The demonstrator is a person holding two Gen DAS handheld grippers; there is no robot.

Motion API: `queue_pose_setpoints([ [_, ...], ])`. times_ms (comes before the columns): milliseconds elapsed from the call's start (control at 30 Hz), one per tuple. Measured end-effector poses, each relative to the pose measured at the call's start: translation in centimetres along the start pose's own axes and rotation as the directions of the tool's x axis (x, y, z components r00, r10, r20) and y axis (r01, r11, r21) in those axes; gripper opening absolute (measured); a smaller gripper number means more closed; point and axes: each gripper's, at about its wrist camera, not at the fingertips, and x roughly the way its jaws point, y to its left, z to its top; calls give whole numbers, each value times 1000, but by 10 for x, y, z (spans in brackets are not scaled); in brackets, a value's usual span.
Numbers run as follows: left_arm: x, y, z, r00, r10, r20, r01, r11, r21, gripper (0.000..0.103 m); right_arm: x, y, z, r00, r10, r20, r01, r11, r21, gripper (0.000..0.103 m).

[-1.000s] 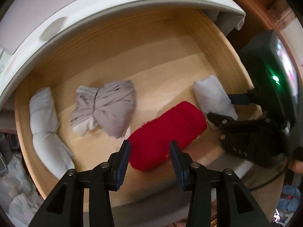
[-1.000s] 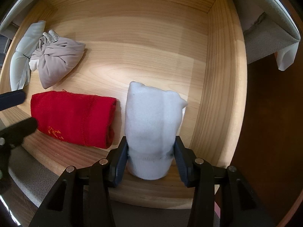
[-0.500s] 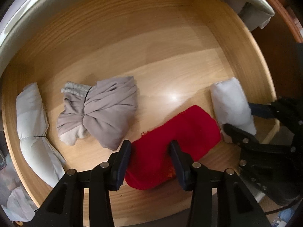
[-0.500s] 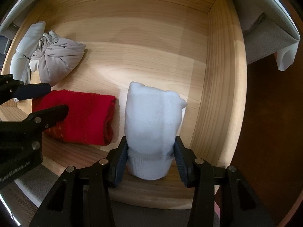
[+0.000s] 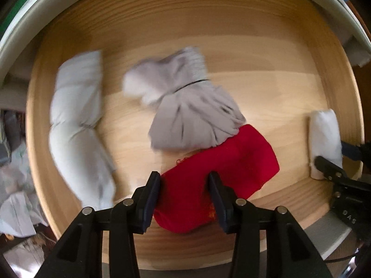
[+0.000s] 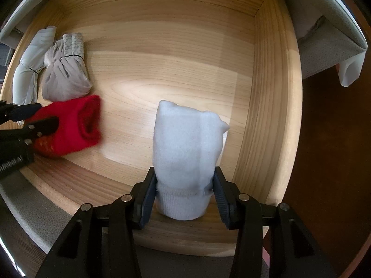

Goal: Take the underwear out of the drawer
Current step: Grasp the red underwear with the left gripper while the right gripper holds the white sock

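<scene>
A red rolled underwear (image 5: 231,162) lies near the front of the open wooden drawer (image 5: 185,11). My left gripper (image 5: 184,194) points down over the roll's near end, and its pads press on both sides of it. In the right wrist view the red roll (image 6: 76,125) lies turned, with the left gripper (image 6: 43,115) on it. My right gripper (image 6: 184,190) is shut on a white roll (image 6: 185,143) that stands by the drawer's right wall (image 6: 266,92). The left wrist view shows that white roll (image 5: 324,134) at the far right.
A grey tied bundle (image 5: 192,115) lies against the red roll's far side, and a long pale roll (image 5: 76,120) lies along the left wall. A white cabinet front (image 6: 324,11) overhangs the back. Loose cloth and clutter (image 5: 16,203) lie outside at the left.
My left gripper came down over the red roll, turned, and now holds its end. The red roll has swung round towards the grey bundle. The right gripper and the white roll have not moved.
</scene>
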Motion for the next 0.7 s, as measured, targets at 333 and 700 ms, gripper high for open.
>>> queue_pose_setpoints([
  [333, -3, 49, -4, 1000, 4, 14, -2, 990, -141, 45, 0, -2, 0, 1000, 0, 1, 0, 1000, -1, 44],
  [700, 1, 79, -26, 999, -51, 13, 52, 990, -131, 46, 0, -3, 0, 1000, 0, 1, 0, 1000, -3, 44],
])
